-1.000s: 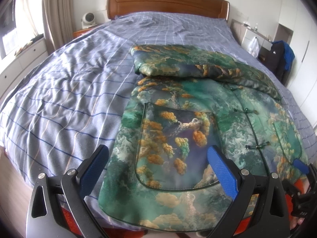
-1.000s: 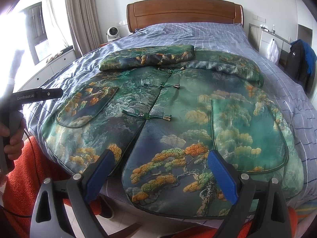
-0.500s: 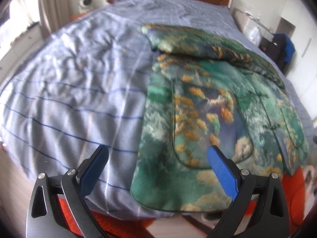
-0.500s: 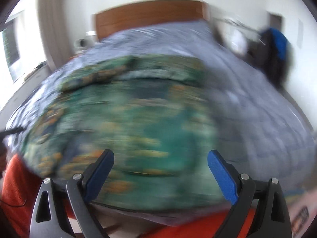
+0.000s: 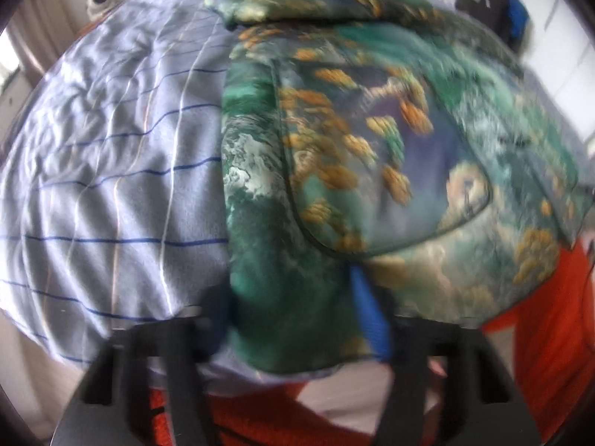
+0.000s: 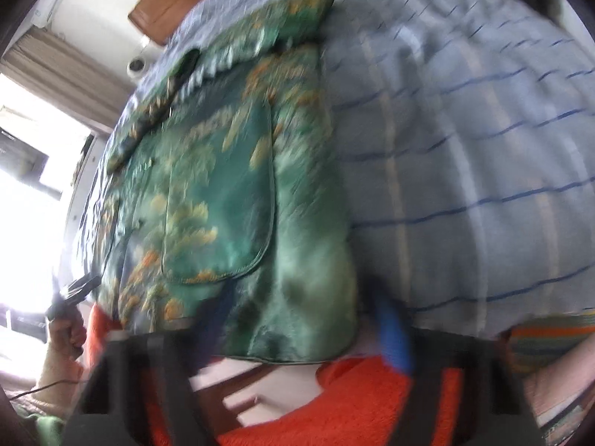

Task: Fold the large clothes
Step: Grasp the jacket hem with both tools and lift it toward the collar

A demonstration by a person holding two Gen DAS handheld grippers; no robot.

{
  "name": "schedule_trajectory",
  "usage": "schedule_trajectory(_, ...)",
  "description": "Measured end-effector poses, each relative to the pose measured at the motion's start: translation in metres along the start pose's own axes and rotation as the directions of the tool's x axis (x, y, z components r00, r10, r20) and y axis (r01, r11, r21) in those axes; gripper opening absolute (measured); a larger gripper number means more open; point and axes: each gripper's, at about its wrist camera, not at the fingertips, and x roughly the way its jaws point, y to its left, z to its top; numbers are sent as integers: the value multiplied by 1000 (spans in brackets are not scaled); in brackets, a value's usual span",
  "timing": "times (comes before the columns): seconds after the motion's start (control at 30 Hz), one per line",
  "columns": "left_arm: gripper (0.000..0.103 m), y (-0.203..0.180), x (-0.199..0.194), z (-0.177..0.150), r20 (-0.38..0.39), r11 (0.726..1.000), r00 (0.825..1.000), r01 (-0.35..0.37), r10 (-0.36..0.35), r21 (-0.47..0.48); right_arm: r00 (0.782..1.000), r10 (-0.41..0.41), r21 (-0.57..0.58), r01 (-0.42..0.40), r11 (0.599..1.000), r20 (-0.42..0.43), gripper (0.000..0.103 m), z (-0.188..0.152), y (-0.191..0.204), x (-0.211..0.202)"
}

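From my left wrist camera, I look steeply down on a bed covered by a pale blue checked duvet, wrinkled and crossed by thin dark lines. One garment lies on it: a green brocade jacket patterned with orange and gold clusters, with one rounded patch pocket in view and a folded sleeve across the top. My left gripper has just been closing, and the jacket's near hem corner sits between its jaws. One blue pad shows against the fabric; the other is hidden behind it, and blur stops me telling whether the cloth is pinched. Orange fabric fills the lower right.

From my right wrist camera, tilted and blurred, the same jacket lies left of bare duvet, its opposite hem corner hanging over the bed edge. A wooden headboard, a curtain and a bright window sit upper left. My right gripper has also just been closing around that corner; one blue pad is clear, the other dark and smeared, so I cannot tell if it grips. My other hand appears at far left.
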Motion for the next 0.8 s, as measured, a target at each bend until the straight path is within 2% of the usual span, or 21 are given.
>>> schedule_trajectory(0.03,23,-5,-3,0,1,999,999,-33,33,32,1000,-21,-5,21,1000,-10,27,1,0,2)
schedule_trajectory(0.1,13,-5,-12,3,1,999,1000,-24,24,25,1000,-5,-10,5,1000,-19,18,2,1,-1)
schedule_trajectory(0.27,10,10,-47,14,52,995,994,94,-92,-37,992,126,25,-126,992,17,16,8,7,-34)
schedule_trajectory(0.33,10,18,-61,21,85,987,987,145,-139,-64,979,199,42,-201,979,46,15,15,7,-48)
schedule_trajectory(0.43,9,35,-84,46,165,964,962,238,-217,-119,947,299,64,-308,949,118,15,35,13,-64)
schedule_trajectory(0.5,9,46,-94,71,216,951,947,274,-240,-144,924,337,57,-352,934,178,14,57,18,-73)
schedule_trajectory(0.63,9,62,-102,133,306,942,921,298,-242,-152,902,329,3,-344,939,280,13,109,28,-85)
schedule_trajectory(0.7,9,69,-96,175,335,948,918,277,-214,-153,888,311,-18,-324,946,339,13,149,33,-85)
schedule_trajectory(0.8,9,79,-78,231,355,945,918,259,-177,-198,879,262,-30,-273,961,397,13,209,40,-74)
